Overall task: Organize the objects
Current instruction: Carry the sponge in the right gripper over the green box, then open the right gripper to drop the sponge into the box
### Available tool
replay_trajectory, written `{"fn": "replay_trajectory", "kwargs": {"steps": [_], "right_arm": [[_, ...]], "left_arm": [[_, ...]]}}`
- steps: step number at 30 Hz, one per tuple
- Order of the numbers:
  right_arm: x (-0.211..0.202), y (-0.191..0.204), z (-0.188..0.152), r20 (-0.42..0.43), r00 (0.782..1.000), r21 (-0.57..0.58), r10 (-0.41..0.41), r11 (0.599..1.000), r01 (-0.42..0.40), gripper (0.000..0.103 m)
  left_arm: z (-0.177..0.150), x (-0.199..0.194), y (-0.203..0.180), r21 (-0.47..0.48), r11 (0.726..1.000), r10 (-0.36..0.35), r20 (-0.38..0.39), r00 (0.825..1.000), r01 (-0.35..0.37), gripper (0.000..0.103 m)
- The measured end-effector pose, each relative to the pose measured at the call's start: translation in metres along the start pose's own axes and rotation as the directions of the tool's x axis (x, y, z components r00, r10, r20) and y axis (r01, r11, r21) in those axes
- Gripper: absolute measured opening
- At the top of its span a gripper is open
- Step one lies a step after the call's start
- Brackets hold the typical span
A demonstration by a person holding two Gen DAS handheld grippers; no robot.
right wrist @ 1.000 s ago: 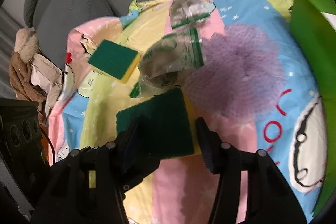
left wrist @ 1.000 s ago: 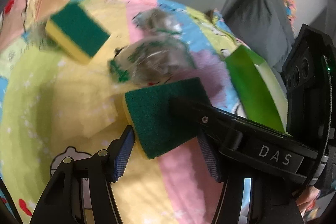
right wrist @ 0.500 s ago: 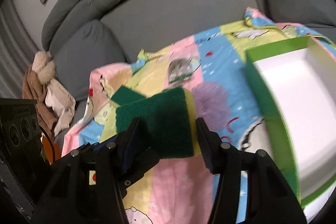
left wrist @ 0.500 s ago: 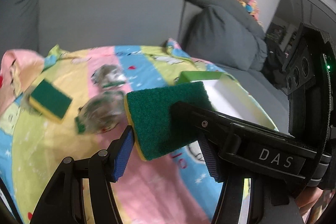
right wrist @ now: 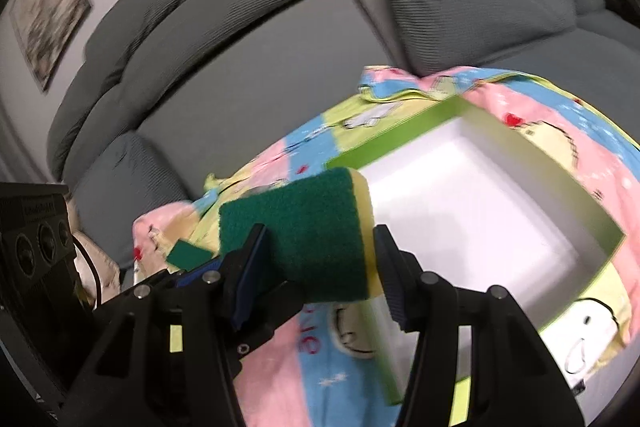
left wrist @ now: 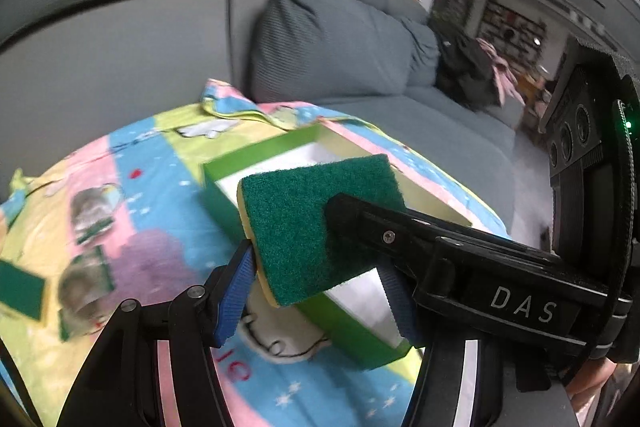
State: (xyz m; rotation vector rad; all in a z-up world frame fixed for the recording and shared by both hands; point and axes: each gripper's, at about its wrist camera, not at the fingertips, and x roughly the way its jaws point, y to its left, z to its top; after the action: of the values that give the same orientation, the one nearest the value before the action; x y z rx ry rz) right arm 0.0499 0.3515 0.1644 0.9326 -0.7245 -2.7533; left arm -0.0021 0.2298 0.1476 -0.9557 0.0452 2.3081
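Note:
A green and yellow sponge (left wrist: 316, 223) is held in the air between both grippers. My left gripper (left wrist: 320, 287) is shut on its edges. My right gripper (right wrist: 320, 279) is shut on the same sponge (right wrist: 304, 227). The sponge hangs at the near left rim of a green box with a white, empty inside (right wrist: 480, 195), also in the left wrist view (left wrist: 224, 199). A second sponge (left wrist: 20, 291) lies on the blanket at far left; its corner shows in the right wrist view (right wrist: 188, 253).
A colourful cartoon blanket (left wrist: 152, 171) covers a grey sofa (left wrist: 120, 47). Two clear plastic-wrapped items (left wrist: 94, 211) (left wrist: 84, 287) and a purple mesh patch (left wrist: 160, 259) lie left of the box. Cushions stand behind.
Both grippers lifted the sponge off the blanket and carried it right, from beside the plastic-wrapped items to the box's rim. The box now fills the right wrist view.

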Motion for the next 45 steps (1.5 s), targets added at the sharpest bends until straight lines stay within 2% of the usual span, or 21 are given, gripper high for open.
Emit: {"fn": "replay_trajectory", "kwargs": {"steps": [10,18,22,29,33,36,38,41,45], "right_arm": [[-0.003,-0.061,-0.001,-0.01,0.997,0.16,-0.071,0.984,0.072,0.053],[0.009,-0.086,-0.006,-0.072,0.989,0.216,-0.13,0.966,0.143,0.053],[0.011,-0.087,-0.008,-0.077,0.984,0.202,-0.16,0.964,0.173,0.053],[0.017,-0.081,-0.008,-0.102,0.972,0.166,-0.213,0.959,0.228,0.052],[0.016,-0.078,-0.009,-0.128,0.963,0.163,-0.236,0.953,0.255,0.052],[0.013,-0.078,-0.011,-0.139,0.97,0.165,-0.197,0.962,0.219,0.052],[0.013,-0.077,-0.012,-0.145,0.969,0.171,-0.199,0.96,0.223,0.053],[0.012,-0.073,-0.013,-0.145,0.968,0.163,-0.207,0.959,0.23,0.061],[0.004,-0.064,-0.008,-0.085,0.98,0.161,-0.178,0.969,0.19,0.064]], "left_arm": [[0.004,0.053,-0.028,0.041,0.997,-0.057,-0.115,0.992,0.062,0.062],[-0.006,0.081,-0.031,-0.011,0.996,-0.09,-0.223,0.971,0.09,0.062],[-0.012,0.088,-0.02,-0.086,0.992,-0.114,-0.276,0.954,0.094,0.062],[-0.02,0.077,-0.022,-0.053,0.997,-0.071,-0.267,0.961,0.059,0.062],[-0.023,0.073,-0.017,-0.059,0.997,-0.069,-0.268,0.961,0.055,0.062],[-0.027,0.067,-0.016,-0.044,0.997,-0.068,-0.265,0.962,0.059,0.062],[-0.028,0.061,-0.015,-0.043,0.997,-0.07,-0.25,0.966,0.061,0.062],[-0.028,0.046,-0.013,-0.047,0.996,-0.091,-0.225,0.97,0.082,0.062],[-0.023,0.008,-0.001,-0.071,0.996,-0.068,-0.127,0.99,0.059,0.062]]}}
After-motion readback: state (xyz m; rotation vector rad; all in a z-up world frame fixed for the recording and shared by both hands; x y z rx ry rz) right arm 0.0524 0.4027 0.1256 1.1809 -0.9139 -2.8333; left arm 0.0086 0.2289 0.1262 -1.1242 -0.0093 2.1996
